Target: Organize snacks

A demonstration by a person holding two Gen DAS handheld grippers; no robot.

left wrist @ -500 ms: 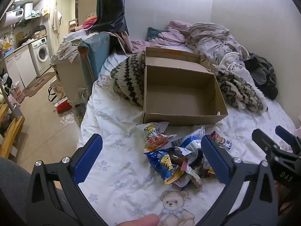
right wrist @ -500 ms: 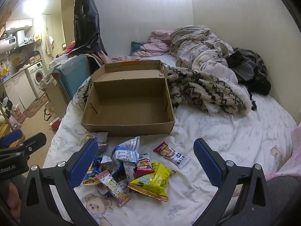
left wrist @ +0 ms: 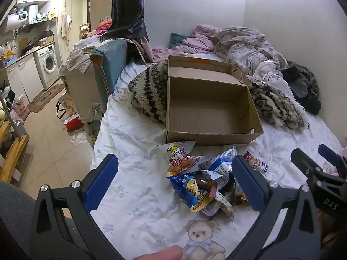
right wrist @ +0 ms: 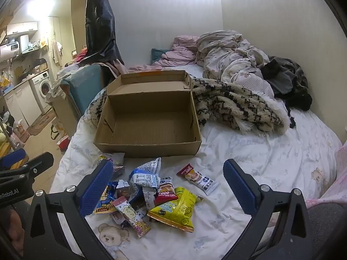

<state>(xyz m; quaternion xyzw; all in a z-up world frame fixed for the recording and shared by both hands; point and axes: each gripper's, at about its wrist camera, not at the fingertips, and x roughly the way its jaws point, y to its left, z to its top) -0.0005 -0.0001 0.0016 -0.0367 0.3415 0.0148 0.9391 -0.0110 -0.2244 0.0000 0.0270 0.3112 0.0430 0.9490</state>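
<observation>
Hovering over a bed (right wrist: pixel 271 158) dressed in a white sheet printed with teddy bears, both grippers tilt downward with their jaws spread as wide as they go and nothing between the blue pads. Below the left gripper (left wrist: pixel 173 179) lies the left part of a heap of snack packets (right wrist: pixel 151 192), near the front edge of the bed; its right finger (left wrist: pixel 249 182) overlaps the heap in that view, though whether it touches any wrapper is hard to say from this angle. The right gripper (right wrist: pixel 167 184) hangs above the same heap, which sits between its two fingers in its own view without either pad pressing on anything. Among the packets, a yellow bag (right wrist: pixel 175 211) lies nearest on the right, a red rice-cake packet (right wrist: pixel 166 191) rests partly on top of it, a crumpled blue-and-white wrapper (right wrist: pixel 144 176) sits behind them, and a blue bag (left wrist: pixel 189 189) with a cartoon figure lies at the left side. One slim red-and-white bar (right wrist: pixel 197 178) lies a little apart to the right of the heap. Just beyond the snacks stands an open cardboard box (right wrist: pixel 147 147), its lid folded back and its inside bare, with a packet tucked against its near wall. A shaggy black-and-cream blanket (right wrist: pixel 234 108) lies behind and to the right of the box, and rumpled bedding (right wrist: pixel 227 54) is piled at the far end by the wall.
</observation>
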